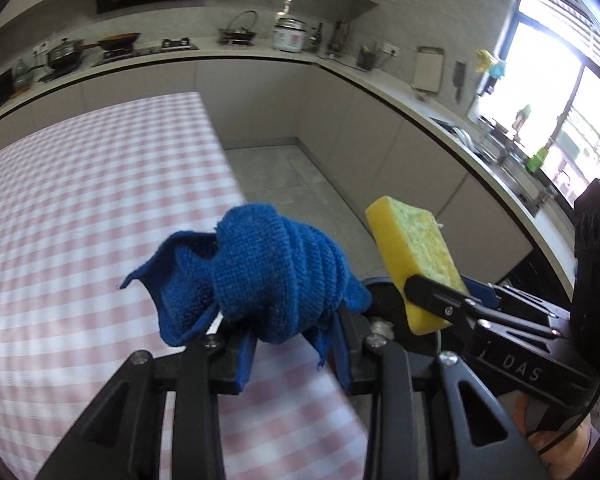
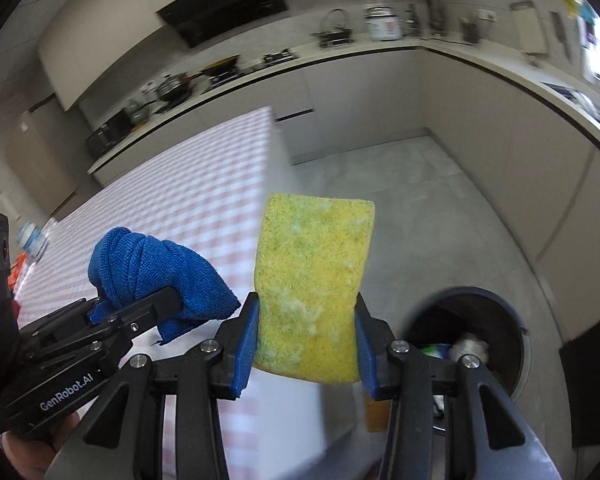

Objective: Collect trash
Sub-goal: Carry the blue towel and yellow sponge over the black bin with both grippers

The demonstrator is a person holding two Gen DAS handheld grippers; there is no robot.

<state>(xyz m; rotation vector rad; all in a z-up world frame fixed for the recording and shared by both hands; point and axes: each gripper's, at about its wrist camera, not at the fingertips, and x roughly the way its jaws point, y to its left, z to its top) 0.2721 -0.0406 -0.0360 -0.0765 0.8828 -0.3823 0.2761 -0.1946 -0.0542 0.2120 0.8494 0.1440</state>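
Kitchen counters curve around the back of the room, and a table point(image 1: 80, 208) with a pink checked cloth fills the left side. We hold two things up in the air, side by side, past the table's edge. Our left gripper point(image 1: 292, 344) is squeezed tight on a blue rag point(image 1: 256, 276), which is bunched up in a ball with one corner flapping to the left. Our right gripper point(image 2: 306, 344) pinches a yellow sponge point(image 2: 312, 292) by its bottom half. Its long side stands up and points away from us, and its blue pads press in on both edges. From the right wrist view we see the bin point(image 2: 472, 344) on the gray floor, low down and to the right of the sponge. It looks like there is already some trash inside, but the picture is blurry there, so we cannot say what it is. The bin lies on the right gripper's side, so the sponge is nearer to it than the rag. The rag hangs further left, just over the table's edge. We think the sponge should go in first, with a short move right and down until it is over the hole. Then the rag has to cross the same way, and its loose corner could catch on the rim.
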